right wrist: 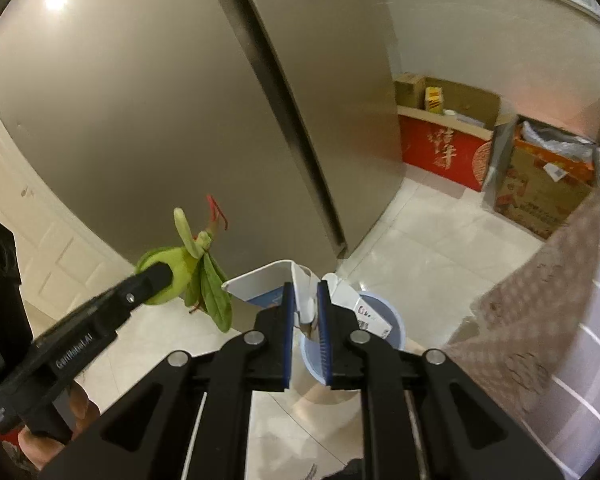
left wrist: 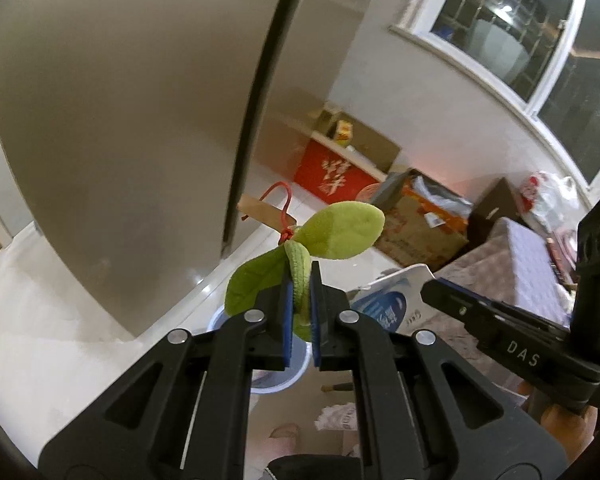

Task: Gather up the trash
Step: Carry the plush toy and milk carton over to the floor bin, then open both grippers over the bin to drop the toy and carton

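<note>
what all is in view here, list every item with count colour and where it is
plush fruit toy: 1, green with leaves and a red loop, held up by the left gripper
carton: 1, white and blue, flattened, held by the right gripper
bin: 1, pale blue, on the floor under both grippers
fridge: 1, grey-brown, ahead
cardboard boxes: several, brown and red, by the far wall
window: 1, white frame, upper right
cloth-covered furniture: 1, pinkish check, right edge
left gripper: 1, black, blue pads, shut on the toy
right gripper: 1, black, blue pads, shut on the carton
</note>
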`<act>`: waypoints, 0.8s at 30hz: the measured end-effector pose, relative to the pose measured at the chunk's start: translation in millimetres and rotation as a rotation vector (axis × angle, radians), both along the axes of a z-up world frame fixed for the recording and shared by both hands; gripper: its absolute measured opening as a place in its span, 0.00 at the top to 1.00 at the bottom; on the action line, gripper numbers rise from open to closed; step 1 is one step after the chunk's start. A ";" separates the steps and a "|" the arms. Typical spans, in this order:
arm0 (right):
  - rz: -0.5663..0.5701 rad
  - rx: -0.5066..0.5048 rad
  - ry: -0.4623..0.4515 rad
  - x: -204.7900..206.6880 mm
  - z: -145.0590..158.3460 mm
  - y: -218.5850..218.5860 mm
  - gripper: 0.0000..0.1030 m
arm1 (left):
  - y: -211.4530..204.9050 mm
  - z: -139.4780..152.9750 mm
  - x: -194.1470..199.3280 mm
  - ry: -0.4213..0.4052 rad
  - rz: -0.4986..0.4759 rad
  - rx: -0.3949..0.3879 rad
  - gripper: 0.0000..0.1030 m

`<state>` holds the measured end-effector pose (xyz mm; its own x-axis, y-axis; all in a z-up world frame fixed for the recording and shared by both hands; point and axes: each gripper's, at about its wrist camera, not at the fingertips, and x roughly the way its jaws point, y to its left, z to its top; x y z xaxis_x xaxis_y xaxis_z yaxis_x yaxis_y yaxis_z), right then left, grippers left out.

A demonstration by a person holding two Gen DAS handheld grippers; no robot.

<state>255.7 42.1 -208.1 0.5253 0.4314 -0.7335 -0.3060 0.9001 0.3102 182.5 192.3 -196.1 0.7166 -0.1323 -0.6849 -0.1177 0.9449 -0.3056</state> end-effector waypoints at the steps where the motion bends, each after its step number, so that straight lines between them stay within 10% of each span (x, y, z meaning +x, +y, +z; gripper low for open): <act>1: 0.007 -0.014 0.001 4.9 -6.0 6.6 0.77 | 3.7 -6.4 4.4 0.016 0.011 0.009 0.93; 24: -0.120 -0.153 -0.123 -15.0 -17.1 -14.3 0.33 | -32.6 -49.3 48.7 0.133 -0.050 0.072 0.93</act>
<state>240.7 27.8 -225.1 0.6557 0.2492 -0.7127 -0.2214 0.9659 0.1341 231.2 159.7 -245.3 0.6125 -0.1127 -0.7824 -0.1052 0.9694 -0.2220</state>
